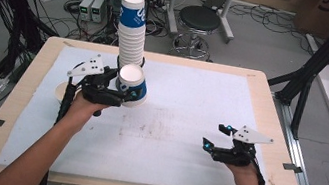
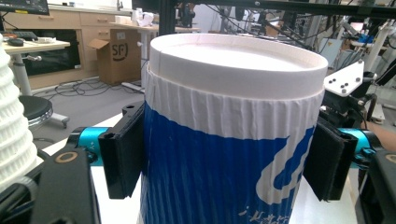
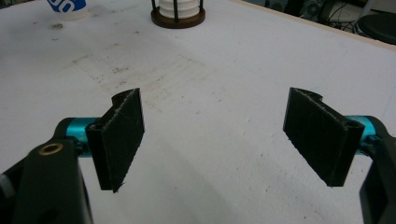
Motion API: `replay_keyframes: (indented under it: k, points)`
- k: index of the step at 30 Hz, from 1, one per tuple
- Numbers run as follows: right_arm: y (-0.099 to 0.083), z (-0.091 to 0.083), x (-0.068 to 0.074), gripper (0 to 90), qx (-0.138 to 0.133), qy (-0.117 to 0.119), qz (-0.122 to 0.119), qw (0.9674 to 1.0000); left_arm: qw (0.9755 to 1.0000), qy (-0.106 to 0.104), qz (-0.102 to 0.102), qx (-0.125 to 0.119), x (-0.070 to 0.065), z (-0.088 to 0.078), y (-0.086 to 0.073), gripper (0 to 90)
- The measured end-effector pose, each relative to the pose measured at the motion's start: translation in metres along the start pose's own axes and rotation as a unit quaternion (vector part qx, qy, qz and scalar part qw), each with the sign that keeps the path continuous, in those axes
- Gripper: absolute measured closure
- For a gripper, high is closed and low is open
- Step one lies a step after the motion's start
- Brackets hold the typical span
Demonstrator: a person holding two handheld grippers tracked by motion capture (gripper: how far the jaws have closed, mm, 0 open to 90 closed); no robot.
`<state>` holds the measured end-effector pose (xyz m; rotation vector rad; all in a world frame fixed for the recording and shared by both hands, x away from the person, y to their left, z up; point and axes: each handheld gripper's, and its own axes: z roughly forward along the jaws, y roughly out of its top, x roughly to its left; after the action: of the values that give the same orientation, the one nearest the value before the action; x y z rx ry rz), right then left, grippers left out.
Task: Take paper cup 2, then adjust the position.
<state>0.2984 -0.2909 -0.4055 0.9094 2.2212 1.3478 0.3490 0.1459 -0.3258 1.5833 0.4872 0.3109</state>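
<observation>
The left gripper [image 1: 123, 97] is clamped on a paper cup [image 1: 132, 84], its flat black pads [image 2: 122, 156] pressing opposite sides of the cup's ribbed wall, which is blue below and white under a smooth rolled rim. The cup sits upright between the jaws, just in front of a tall tapering stack of nested cups [image 1: 132, 29] that stands in a round dark holder [image 3: 178, 17] beyond the gripper. The right gripper [image 1: 218, 138] rests well apart to the other side, jaws spread wide with nothing between their rough black pads [image 3: 122, 137], only the scuffed white sheet [image 1: 189, 112] covering the pale wooden table [image 1: 269, 120].
</observation>
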Motion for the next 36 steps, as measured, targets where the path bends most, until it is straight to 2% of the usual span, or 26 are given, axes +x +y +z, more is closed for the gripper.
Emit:
replay_keyframes:
  k: [9, 15, 20, 30, 36]
  points:
    - [0.0, -0.004, 0.0, 20.9, -0.008, 0.001, 0.0, 1.0, 0.9999, -0.008, 0.001, 0.007, -0.003, 0.006, -0.004, 25.4]
    - [0.003, -0.002, 0.002, 20.9, -0.013, 0.016, -0.008, 0.9998, 0.9998, -0.015, -0.002, 0.014, -0.004, 0.008, -0.007, 25.5]
    - [0.005, -0.001, 0.008, 20.8, -0.014, 0.039, -0.017, 0.999, 0.9993, -0.033, 0.001, 0.018, -0.01, 0.012, -0.012, 25.5]
    - [0.015, 0.006, 0.023, 20.8, -0.032, 0.098, -0.037, 0.994, 0.9961, -0.086, 0.001, 0.022, -0.026, 0.021, -0.029, 25.4]
    - [0.024, 0.017, 0.033, 20.8, -0.036, 0.125, -0.044, 0.9906, 0.9952, -0.094, 0.002, 0.027, -0.027, 0.021, -0.032, 25.5]
